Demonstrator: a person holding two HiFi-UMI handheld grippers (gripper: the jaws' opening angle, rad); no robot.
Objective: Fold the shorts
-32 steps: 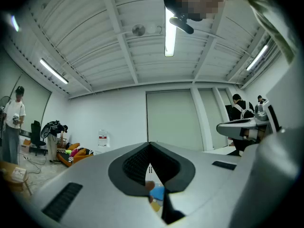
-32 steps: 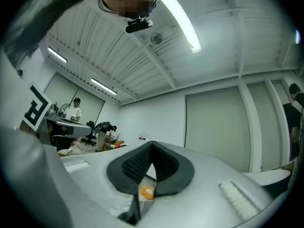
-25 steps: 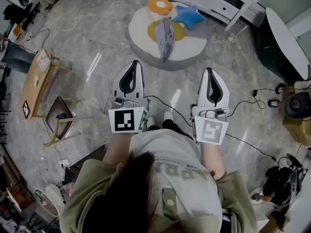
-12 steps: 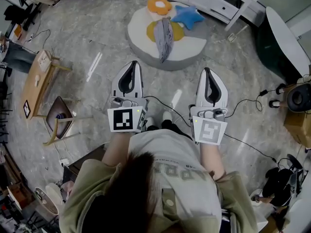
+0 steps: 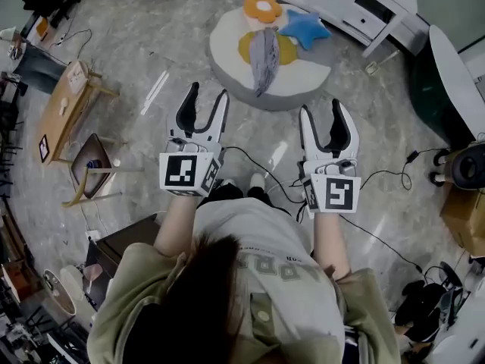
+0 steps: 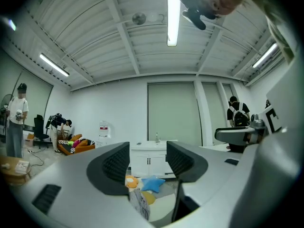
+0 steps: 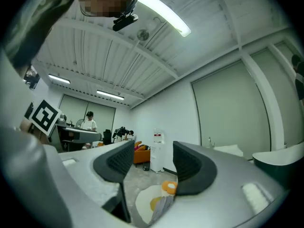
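Both the left gripper (image 5: 208, 93) and right gripper (image 5: 322, 108), jaws just opened and empty, seem in approach; next, reach the shorts (image 5: 263, 58) at 12 o'clock.

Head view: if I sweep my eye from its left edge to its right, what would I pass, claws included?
Wooden side table → left claw → grey shorts → right claw → white oval tabletop.
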